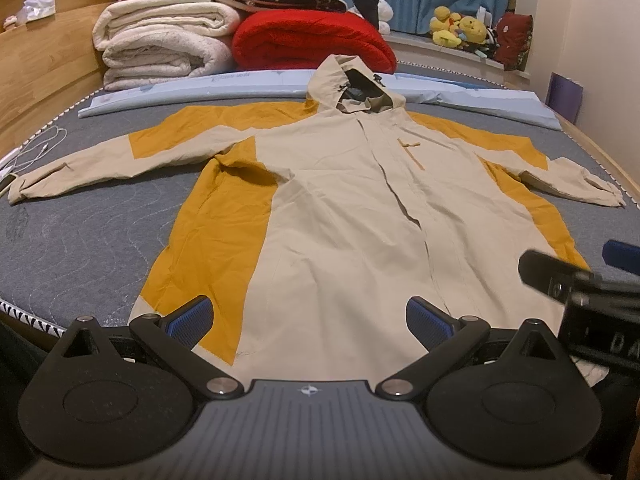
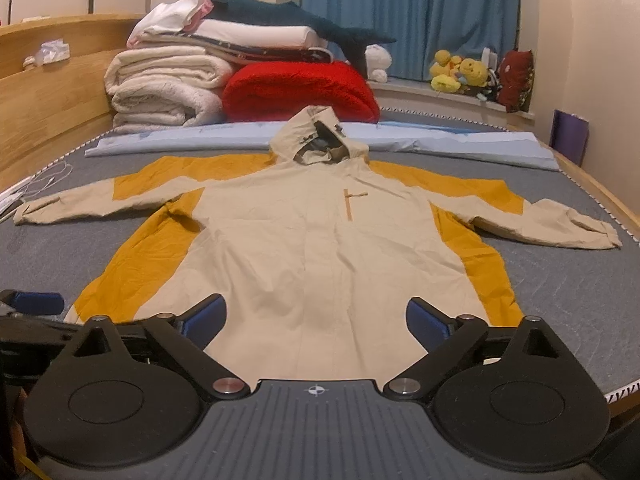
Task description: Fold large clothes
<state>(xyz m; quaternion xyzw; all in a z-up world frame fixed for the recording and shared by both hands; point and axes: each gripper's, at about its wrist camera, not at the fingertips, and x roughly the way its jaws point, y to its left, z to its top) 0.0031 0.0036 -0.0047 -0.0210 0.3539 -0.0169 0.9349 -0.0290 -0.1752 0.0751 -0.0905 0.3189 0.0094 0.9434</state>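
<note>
Jacket (image 1: 344,208), beige with mustard panels, lies spread flat, unfolded.

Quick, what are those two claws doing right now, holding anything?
Left claw: open, holding nothing, hovering over the jacket hem.
Right claw: open, holding nothing, also above the hem.

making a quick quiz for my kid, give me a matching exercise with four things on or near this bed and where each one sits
Things:
1. beige and mustard hooded jacket
2. red fleece blanket
3. yellow plush toys
4. white charging cable

Places:
A. window ledge by the blue curtain
B. spread flat on the grey mattress
C. mattress edge beside the wooden bed frame
D. folded at the head of the bed, behind the hood

Pairs: 1-B, 2-D, 3-A, 4-C
</note>
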